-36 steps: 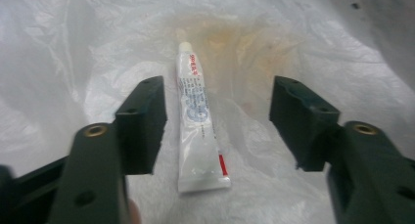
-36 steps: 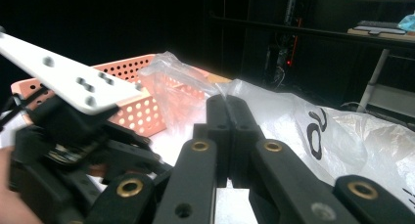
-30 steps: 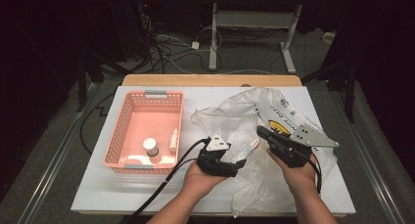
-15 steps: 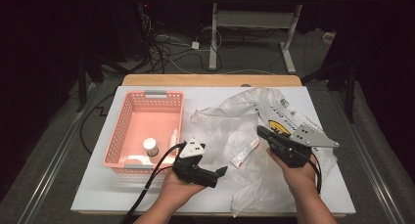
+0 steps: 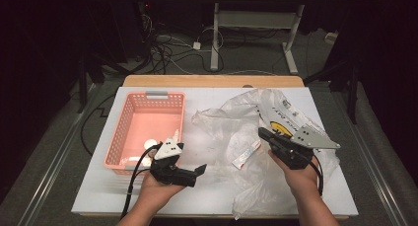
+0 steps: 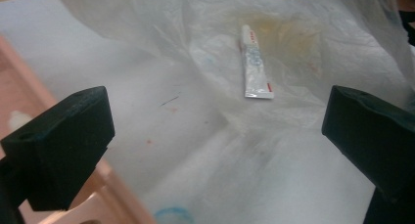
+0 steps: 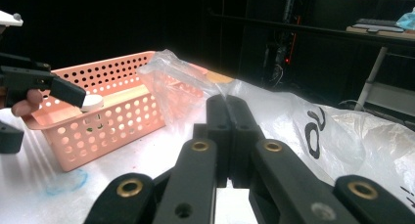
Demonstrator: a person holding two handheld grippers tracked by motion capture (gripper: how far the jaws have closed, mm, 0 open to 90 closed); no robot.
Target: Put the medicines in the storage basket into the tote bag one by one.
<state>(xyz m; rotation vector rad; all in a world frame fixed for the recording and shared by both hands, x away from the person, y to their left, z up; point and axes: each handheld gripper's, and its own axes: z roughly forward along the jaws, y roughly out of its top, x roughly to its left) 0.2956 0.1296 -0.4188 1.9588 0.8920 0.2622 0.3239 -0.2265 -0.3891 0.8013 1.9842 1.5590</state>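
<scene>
Our left gripper point(image 5: 199, 169) has its jaws spread wide with nothing between them, hovering low over the table point(image 5: 98, 196) just in front of the pink basket point(image 5: 129, 112) and aimed at the small white tube point(image 6: 256, 62) that lies inside the clear plastic bag point(image 5: 246, 117). Our right gripper point(image 5: 261, 133) has its jaws pressed together; in the right gripper view they appear to pinch a fold of the bag film and hold it up, though we cannot tell how firm that hold is. To do this step well, we judge that we should keep the right side lifted so the bag mouth stays open, then slide the left jaws in low and level, straddle the tube across its narrow body, and close only once no film sits between pad and tube. The loose, crinkled plastic around the tube is the main obstacle: it could be caught along with the tube or drag it aside. The basket, holding a white-capped item point(image 5: 150, 143), stands just beside the left hand point(image 5: 157, 184). Beyond the table, cables point(image 5: 172, 51) lie on the floor, well apart.
</scene>
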